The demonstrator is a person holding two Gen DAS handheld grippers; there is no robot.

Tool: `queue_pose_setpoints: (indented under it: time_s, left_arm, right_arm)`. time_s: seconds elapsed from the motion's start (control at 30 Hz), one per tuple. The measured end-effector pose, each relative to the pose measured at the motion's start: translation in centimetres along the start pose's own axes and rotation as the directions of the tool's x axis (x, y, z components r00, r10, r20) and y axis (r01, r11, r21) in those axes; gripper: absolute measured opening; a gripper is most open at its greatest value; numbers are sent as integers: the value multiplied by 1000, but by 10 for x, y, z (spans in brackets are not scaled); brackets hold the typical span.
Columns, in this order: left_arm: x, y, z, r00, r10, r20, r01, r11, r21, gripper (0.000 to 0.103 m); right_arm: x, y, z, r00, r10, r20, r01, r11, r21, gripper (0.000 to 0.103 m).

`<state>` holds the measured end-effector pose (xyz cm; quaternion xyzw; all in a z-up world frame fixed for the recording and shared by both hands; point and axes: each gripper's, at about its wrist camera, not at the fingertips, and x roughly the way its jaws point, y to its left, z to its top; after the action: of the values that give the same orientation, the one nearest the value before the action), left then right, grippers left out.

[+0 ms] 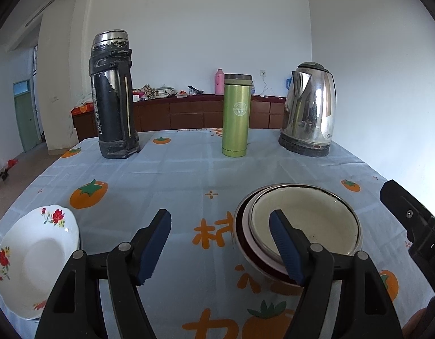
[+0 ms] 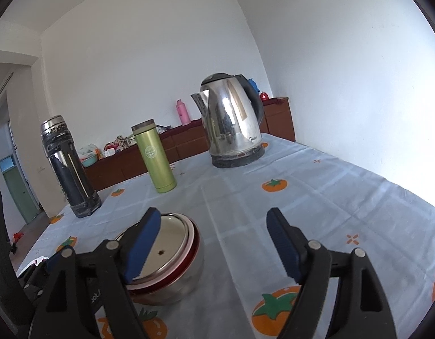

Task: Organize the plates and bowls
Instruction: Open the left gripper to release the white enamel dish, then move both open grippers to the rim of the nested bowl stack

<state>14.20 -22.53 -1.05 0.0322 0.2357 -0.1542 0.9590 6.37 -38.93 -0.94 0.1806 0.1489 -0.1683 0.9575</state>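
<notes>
A stack of nested metal bowls [image 1: 316, 217] with a cream inside sits on the tablecloth, right of centre in the left wrist view. A white plate with red flowers [image 1: 33, 254] lies at the near left. My left gripper [image 1: 220, 214] is open with only cloth between its fingers, and its right finger [image 1: 285, 243] overlaps the stack's near-left rim. In the right wrist view the same bowl stack [image 2: 175, 237] sits low left. My right gripper [image 2: 214, 214] is open and empty, its left finger [image 2: 144, 240] in front of the stack. Part of the right gripper [image 1: 409, 226] shows at the right edge.
Along the far side of the table stand a tall black thermos [image 1: 114, 99], a green flask [image 1: 236, 115] and a steel electric kettle [image 1: 310, 110]. The blue cloth with orange fruit prints [image 1: 160, 175] covers the table. A brown sideboard [image 1: 189, 113] lines the back wall.
</notes>
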Motion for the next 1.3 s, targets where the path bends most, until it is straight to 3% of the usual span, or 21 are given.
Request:
queue_pose_setpoints:
  time_s: [0.27, 0.4, 1.07, 1.3]
  left_arm:
    - [-10, 0, -4, 1000, 13, 26, -13, 1000, 2, 74]
    - [-14, -2, -5, 999, 18, 36, -19, 1000, 17, 74]
    - [-25, 3, -10, 998, 24, 51, -24, 1000, 1, 81]
    - [-33, 3, -13, 997, 29, 78, -30, 999, 11, 88]
  right_arm:
    - [-6, 3, -1, 999, -13, 37, 14, 999, -37, 81]
    - [-10, 6, -2, 998, -31, 63, 34, 998, -57, 90]
    - [-22, 2, -6, 997, -37, 68, 41, 997, -60, 91]
    - [-26, 4, -8, 997, -36, 63, 41, 996, -77, 92]
